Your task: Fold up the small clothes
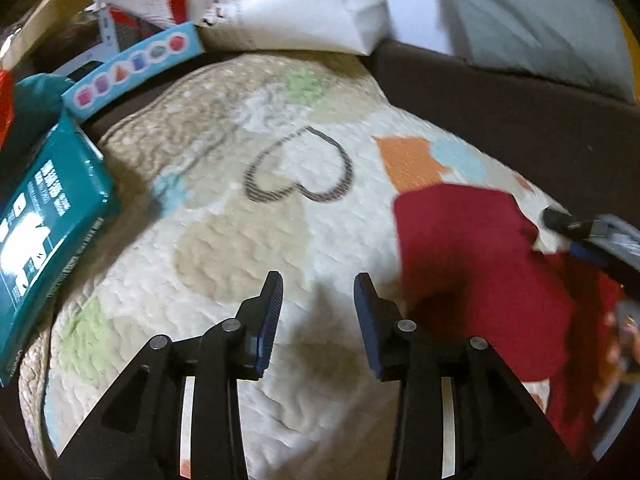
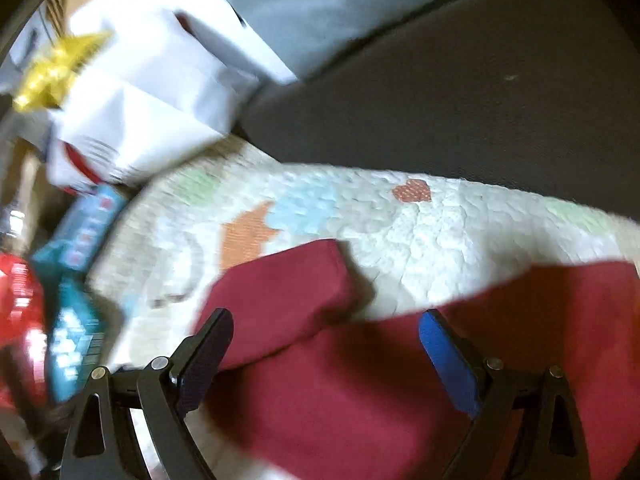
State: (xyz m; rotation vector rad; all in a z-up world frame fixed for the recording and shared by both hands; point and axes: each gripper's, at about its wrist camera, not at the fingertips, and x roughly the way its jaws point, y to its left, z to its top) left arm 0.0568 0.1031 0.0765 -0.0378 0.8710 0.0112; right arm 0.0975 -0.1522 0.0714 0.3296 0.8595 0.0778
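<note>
My worry was the red garment bunching on the soft quilt if I pinched only one layer. Left of the garment, my left tongs hung parted, gripping nothing. Over the garment itself, my right tongs were spread wide, unclenched.

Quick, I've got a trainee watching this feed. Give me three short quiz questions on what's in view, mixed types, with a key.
1. True or false: the left gripper grips the red garment.
2. The right gripper is: A) shut on the garment, B) open above it, C) out of view.
3. Fill in: the garment lies on a quilted ____ with a heart outline.

Key: 1 false, since it is open over bare quilting. 2 B. 3 blanket.
</note>
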